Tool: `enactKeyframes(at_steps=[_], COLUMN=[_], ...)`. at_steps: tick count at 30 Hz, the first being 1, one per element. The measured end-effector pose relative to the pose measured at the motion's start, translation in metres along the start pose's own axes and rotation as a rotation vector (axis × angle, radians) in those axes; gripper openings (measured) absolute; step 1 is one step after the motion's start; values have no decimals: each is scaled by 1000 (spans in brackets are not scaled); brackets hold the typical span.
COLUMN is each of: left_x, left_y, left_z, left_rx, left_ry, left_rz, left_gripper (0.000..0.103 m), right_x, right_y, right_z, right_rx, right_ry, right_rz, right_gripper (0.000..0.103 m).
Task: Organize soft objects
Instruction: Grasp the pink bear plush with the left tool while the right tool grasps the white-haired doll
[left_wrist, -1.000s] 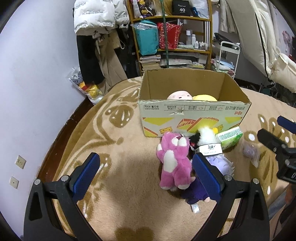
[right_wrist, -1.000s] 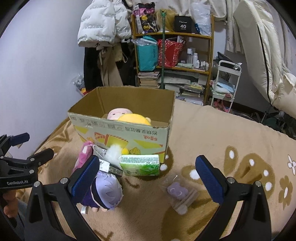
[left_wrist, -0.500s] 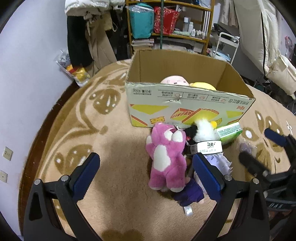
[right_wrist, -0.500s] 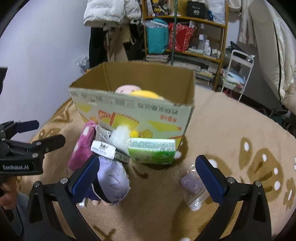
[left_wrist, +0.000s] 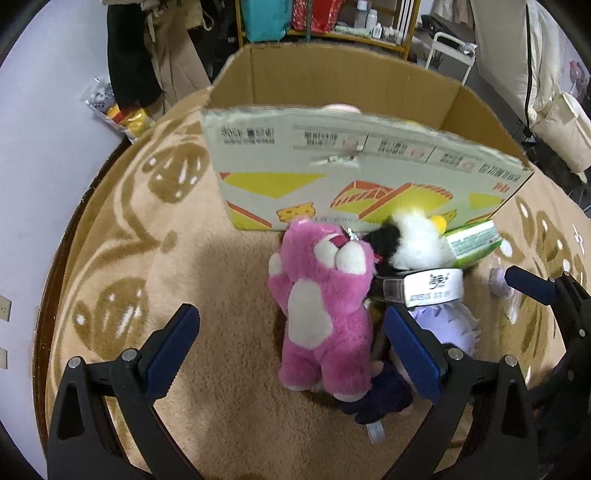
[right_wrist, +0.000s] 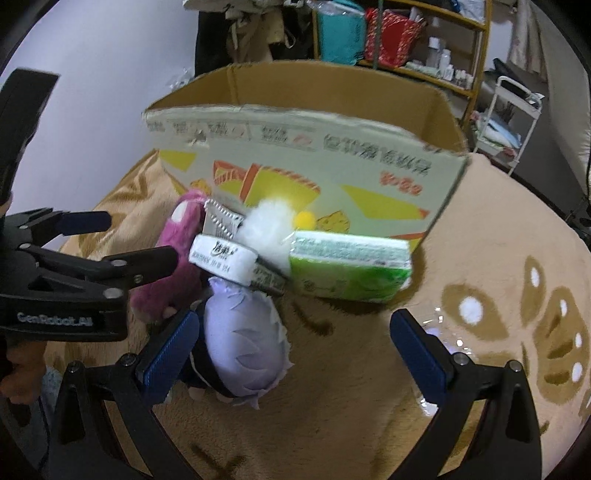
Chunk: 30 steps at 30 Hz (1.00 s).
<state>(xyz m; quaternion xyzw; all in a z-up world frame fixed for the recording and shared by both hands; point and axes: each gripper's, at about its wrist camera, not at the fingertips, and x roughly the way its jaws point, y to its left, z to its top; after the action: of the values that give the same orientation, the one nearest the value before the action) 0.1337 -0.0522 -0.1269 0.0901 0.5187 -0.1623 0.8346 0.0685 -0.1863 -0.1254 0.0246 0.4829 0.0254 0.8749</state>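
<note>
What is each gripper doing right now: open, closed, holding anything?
Left gripper: open, empty, fingers either side of the fluffy pink plush bear.
Right gripper: open, holding nothing.

both wrist views low, close, facing cardboard box; share pink plush.

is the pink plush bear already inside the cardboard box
No, the pink plush bear lies on the carpet outside the cardboard box, against its front wall.

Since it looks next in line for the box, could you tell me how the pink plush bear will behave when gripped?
The pink plush bear looks fluffy, so it will probably squash between the pads. Its limbs will likely flop. It probably won't roll.
</note>
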Motion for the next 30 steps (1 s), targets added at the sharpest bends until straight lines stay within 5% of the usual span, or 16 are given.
enactKeyframes(at_steps=[16, 20, 26, 28, 30], left_x=[45, 50, 48, 45, 41], left_y=[2, 8, 13, 12, 7], left_z=[1, 0, -2, -3, -4], left_rx=[-14, -30, -38, -33, -22], left_ry=[102, 99, 89, 83, 80], left_rz=[7, 4, -20, -36, -62], left_gripper=[99, 99, 78, 66, 52], right_x=[42, 44, 49, 48, 48], right_y=[-1, 3, 21, 25, 28], right_z=[1, 3, 8, 9, 10], right_rx=[87, 83, 44, 30, 19], right_ry=[111, 111, 107, 101, 98], right_rz=[130, 148, 180, 201, 200], right_gripper=[103, 96, 71, 60, 59])
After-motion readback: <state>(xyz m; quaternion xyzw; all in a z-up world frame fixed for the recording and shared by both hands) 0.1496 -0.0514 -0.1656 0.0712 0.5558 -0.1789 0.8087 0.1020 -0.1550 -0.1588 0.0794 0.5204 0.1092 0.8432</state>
